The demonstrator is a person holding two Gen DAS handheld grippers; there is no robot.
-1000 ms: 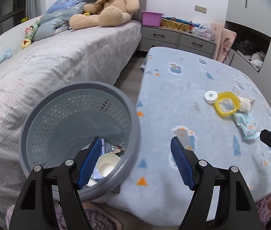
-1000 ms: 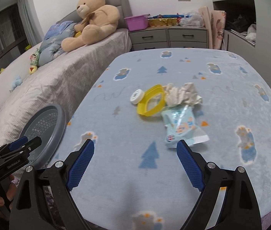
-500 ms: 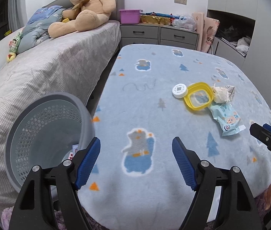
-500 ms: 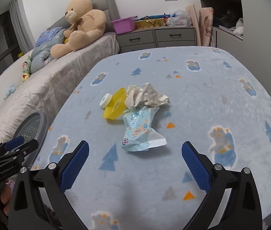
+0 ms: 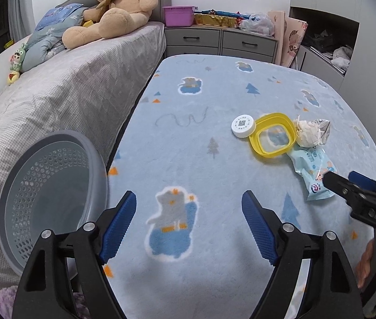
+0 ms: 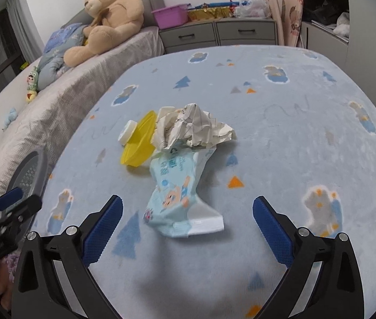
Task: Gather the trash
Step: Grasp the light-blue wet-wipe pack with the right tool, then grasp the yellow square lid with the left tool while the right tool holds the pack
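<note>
Fingers of the left gripper (image 5: 189, 219) have just been opening and hold nothing, beside the grey basket (image 5: 92, 156). Right of it lie a white cap (image 6: 126, 134), yellow lid (image 6: 137, 146), crumpled paper (image 6: 193, 129) and blue wrapper (image 6: 177, 194) on the blanket (image 6: 294, 159); the right gripper's (image 6: 186, 227) fingers gape empty around the wrapper.
</note>
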